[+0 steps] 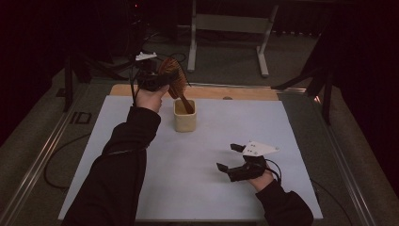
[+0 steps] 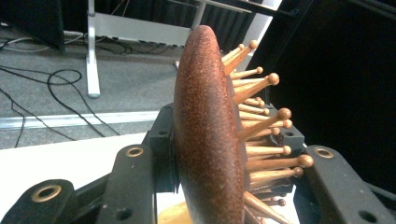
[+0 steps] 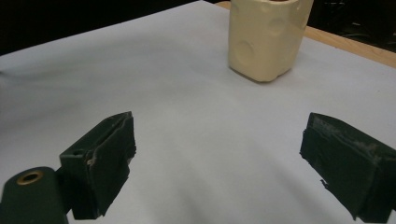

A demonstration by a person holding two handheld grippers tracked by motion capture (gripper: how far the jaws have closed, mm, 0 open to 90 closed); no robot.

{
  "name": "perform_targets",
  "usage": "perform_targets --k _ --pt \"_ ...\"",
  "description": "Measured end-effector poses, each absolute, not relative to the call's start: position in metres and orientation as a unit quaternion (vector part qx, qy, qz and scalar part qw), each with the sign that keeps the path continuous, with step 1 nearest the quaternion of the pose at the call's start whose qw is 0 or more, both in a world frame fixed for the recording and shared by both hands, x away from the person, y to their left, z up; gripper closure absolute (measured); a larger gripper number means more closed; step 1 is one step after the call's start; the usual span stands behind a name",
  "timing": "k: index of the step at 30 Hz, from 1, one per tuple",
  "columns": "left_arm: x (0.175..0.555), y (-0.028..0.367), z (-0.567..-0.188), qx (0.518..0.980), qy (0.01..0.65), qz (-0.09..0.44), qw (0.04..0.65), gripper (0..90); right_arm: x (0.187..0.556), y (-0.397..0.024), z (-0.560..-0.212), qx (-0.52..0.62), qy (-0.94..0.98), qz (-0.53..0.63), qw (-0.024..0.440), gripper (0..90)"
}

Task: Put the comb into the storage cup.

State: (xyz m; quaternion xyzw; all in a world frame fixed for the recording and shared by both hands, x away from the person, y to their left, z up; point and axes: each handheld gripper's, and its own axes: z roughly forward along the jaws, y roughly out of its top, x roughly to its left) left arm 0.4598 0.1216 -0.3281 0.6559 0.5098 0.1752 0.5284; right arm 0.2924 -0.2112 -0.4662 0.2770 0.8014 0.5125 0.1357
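We record the left gripper (image 1: 157,81) in the upper left of the high view, its fingers (image 2: 135,186) closed across the head of a reddish-brown wooden hairbrush with ball-tipped wooden pins (image 1: 173,77). In the left gripper view one finger sits against the smooth domed back of the hairbrush (image 2: 208,135), the other on the pin side. The handle slants down into the mouth of a cream, square-sided ceramic cup (image 1: 184,116), which stands just above the centre of the white sheet covering the worktop (image 1: 202,188). Whether the handle's end rests on the cup's bottom we cannot tell.

The right gripper (image 1: 233,160) lies low at the lower right of the high view, well apart from the cup. Its fingers (image 3: 100,163) stand wide apart with nothing between them; the cup (image 3: 266,37) sits at the top of the right gripper view.

Handling, in our judgement: the hairbrush is light and stiff. Its polished back looks slippery, and the pins may flex or let a finger slide between them. The head's flanks or the handle's neck look the surest holds. The cup seems light enough to tip if the handle levers against its rim.
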Motion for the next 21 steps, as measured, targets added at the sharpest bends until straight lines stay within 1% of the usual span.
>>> perform_targets --k 21 --pt "0.470 0.114 -0.362 0.665 0.522 0.162 0.510 56.7 0.292 -0.213 -0.467 0.277 0.803 0.510 0.138 9.6"
